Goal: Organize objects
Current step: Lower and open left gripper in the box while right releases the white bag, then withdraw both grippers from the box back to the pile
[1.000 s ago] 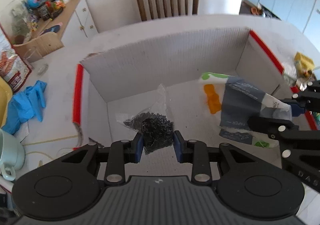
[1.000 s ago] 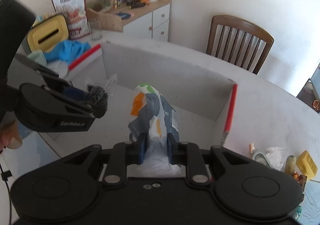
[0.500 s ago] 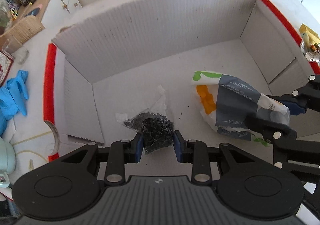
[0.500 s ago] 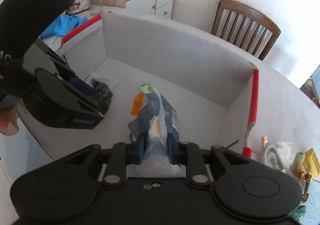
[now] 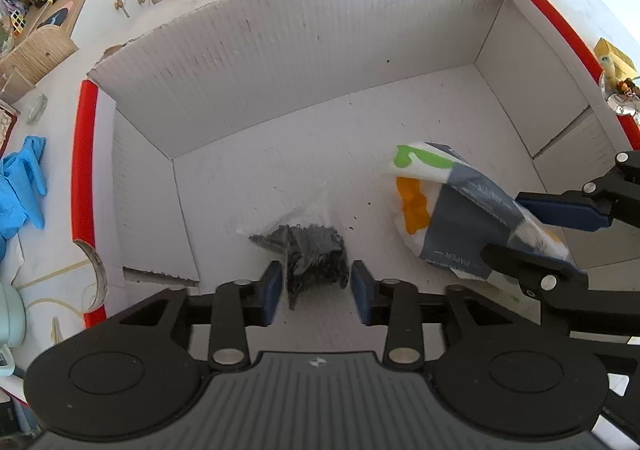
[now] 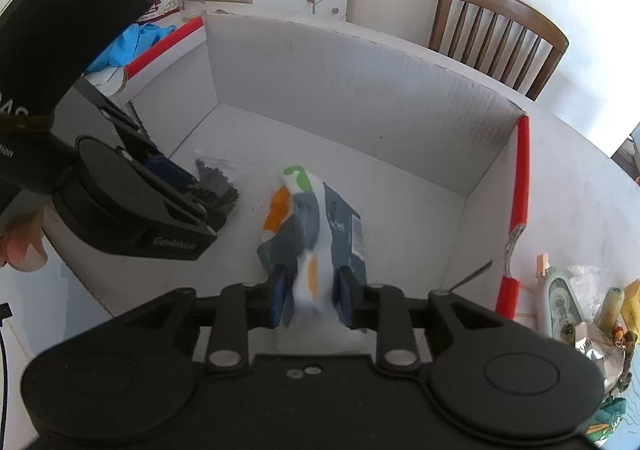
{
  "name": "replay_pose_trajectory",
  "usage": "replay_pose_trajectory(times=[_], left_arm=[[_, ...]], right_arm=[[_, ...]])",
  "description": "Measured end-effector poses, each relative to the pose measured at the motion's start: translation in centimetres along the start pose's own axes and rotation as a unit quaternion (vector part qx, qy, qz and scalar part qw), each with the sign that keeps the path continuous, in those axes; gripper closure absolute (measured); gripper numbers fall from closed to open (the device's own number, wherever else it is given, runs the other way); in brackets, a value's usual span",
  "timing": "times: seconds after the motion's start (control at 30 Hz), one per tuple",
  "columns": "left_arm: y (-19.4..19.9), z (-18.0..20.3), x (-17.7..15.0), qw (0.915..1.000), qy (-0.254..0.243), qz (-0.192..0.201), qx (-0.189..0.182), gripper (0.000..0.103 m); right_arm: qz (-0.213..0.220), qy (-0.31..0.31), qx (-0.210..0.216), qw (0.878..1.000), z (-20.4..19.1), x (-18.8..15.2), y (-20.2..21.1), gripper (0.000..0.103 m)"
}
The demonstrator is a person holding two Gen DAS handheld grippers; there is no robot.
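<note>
Both claws over my box (image 5: 280, 62) floor: left gripper (image 5: 316, 286) spread round black bag (image 5: 316, 254), right gripper (image 6: 312, 298) pinching paper pkt (image 6: 316, 226).

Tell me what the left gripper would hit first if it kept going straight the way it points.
Probably the floor of the white corrugated cardboard box, just past the clear bag of black bits between the left gripper fingers; depth is uncertain.

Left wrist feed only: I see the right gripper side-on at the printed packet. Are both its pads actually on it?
Observer: Yes. The right wrist view shows the right gripper with both pads pressed on the paper packet's white end.
Operator: Anything outside the box's right wall?
Observer: A white dispenser lies just beyond the cardboard box's red-edged wall, among small clutter.
</note>
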State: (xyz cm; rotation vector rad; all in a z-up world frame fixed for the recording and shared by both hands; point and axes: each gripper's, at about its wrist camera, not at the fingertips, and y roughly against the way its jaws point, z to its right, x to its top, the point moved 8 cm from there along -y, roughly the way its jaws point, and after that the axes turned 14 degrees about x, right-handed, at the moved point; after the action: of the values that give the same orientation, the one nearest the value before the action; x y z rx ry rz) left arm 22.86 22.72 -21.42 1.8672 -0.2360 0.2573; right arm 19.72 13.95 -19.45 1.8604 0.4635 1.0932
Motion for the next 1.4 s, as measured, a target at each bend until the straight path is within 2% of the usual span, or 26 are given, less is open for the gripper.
replay_pose_trajectory(times=[0.03,0.1,0.33,0.53,0.8,1.1,1.2,1.4], left_arm=[[0.2,-0.1,0.0,1.0,0.004,0.003,-0.001,0.052],[0.5,-0.2,0.1,0.9999,0.011,0.009,-0.005,0.046],[2.4,-0.2,-0.3,0.9992,0.02,0.033,-0.009,0.046],[4.8,-0.2,-0.8,0.9974,0.032,0.064,-0.01,0.046],[9.5,-0.4,-1.0,0.9919,0.048,0.117,0.002,0.046],[14.9,0.6,-1.2,0.9838,0.072,0.164,0.0,0.034],[16.4,1.5,-1.2,0.9812,0.081,0.175,0.001,0.032],[18.9,4.0,-1.0,0.9774,0.084,0.194,0.008,0.022]], right_arm=[[0.001,0.001,-0.001,1.0,0.0,0.1,0.1,0.073],[0.004,0.004,0.0,1.0,-0.2,0.2,0.4,0.071],[0.033,0.0,-0.005,0.999,-0.1,0.3,2.7,0.052],[0.058,0.004,-0.007,0.998,-0.5,0.4,5.4,0.042],[0.092,-0.002,0.006,0.996,-0.6,0.1,9.4,0.036],[0.136,-0.003,0.028,0.99,-0.2,-1.3,14.1,0.025],[0.15,-0.006,0.03,0.988,0.6,-1.9,15.8,0.021],[0.172,-0.005,0.037,0.984,2.4,-3.4,18.8,0.014]])
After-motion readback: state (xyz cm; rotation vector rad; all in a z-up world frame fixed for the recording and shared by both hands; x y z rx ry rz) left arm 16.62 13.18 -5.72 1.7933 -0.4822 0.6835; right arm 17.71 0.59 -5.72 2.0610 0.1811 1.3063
